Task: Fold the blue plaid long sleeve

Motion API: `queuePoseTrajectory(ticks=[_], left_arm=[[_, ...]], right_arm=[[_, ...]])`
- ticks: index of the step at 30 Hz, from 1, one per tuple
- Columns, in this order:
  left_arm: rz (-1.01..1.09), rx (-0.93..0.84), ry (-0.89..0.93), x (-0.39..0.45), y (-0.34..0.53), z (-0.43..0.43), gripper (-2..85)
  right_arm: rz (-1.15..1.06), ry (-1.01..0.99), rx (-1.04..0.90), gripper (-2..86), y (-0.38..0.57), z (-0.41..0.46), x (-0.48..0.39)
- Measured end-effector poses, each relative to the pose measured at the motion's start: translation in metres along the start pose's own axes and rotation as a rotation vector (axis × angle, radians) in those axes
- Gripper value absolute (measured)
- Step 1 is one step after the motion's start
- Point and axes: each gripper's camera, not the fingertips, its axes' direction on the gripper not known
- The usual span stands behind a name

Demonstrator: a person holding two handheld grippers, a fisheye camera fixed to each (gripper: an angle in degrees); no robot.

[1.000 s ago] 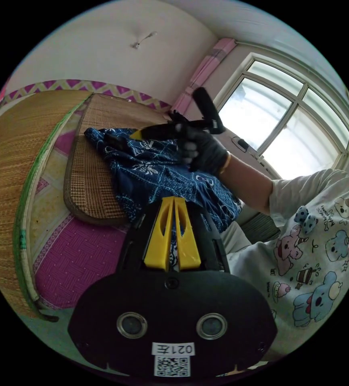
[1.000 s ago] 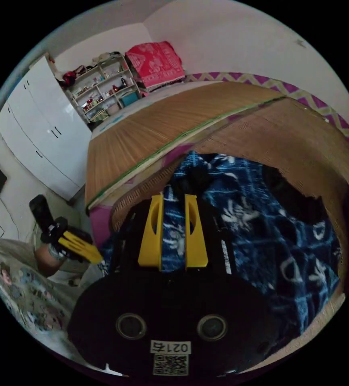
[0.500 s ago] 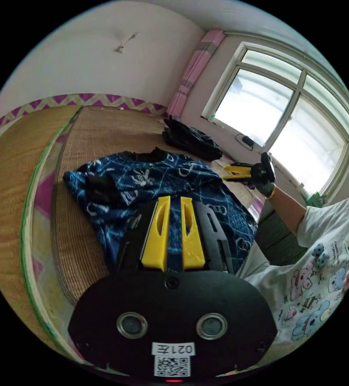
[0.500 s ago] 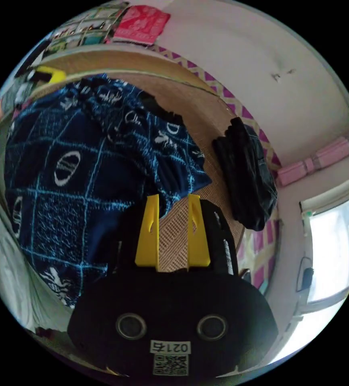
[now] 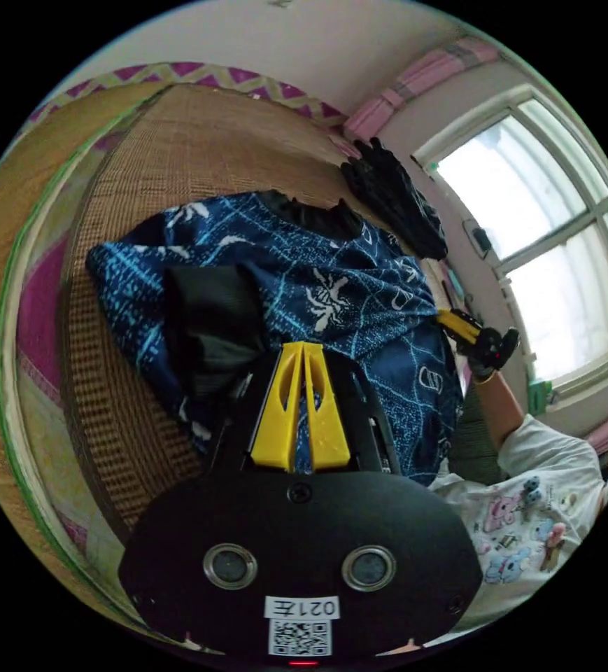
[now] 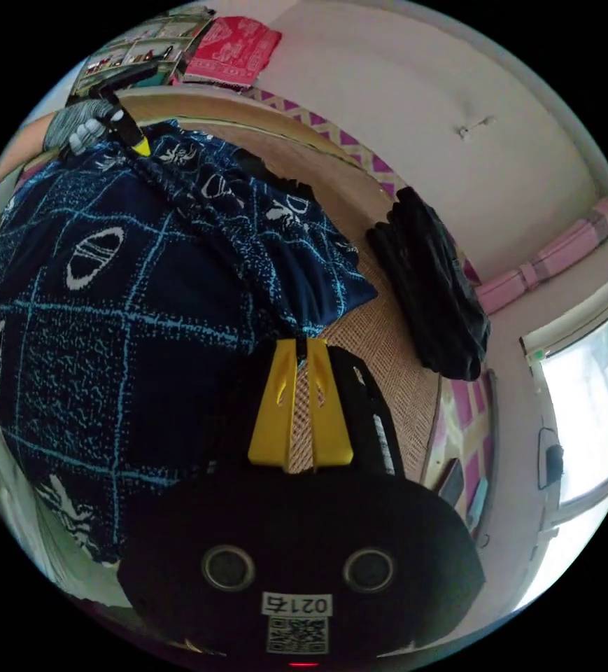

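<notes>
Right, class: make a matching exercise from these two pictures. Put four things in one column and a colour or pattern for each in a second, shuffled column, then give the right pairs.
Things
1. long sleeve
2. heap of clothes by the wall
3. woven mat
4. folded cloth beside the shelves

Colours
A. black
B. red-pink
C. blue with light grid lines
D. tan

Pairs: 1-C, 2-A, 3-D, 4-B

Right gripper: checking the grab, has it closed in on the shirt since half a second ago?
Yes. The right gripper was open over the mat; now its jaws pinch the shirt edge.
</notes>
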Motion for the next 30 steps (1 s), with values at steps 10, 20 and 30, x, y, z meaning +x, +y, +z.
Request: queuePoseTrajectory(ticks=[10,20,30], left_arm=[[0.194,0.124,0.022,0.021,-0.052,0.009,-0.5],[0.16,0.0,-0.004,-0.025,-0.08,0.044,0.9],[0.122,-0.01,-0.011,-0.057,-0.084,0.051,-0.7]], right_arm=[[0.079,-0.335,0.141,9.2,-0.04,0.021,0.192],[-0.253,-0.681,-0.151,5.6,-0.092,0.132,0.269],[-0.158,-0.721,-0.12,-0.9,-0.072,0.157,0.339]])
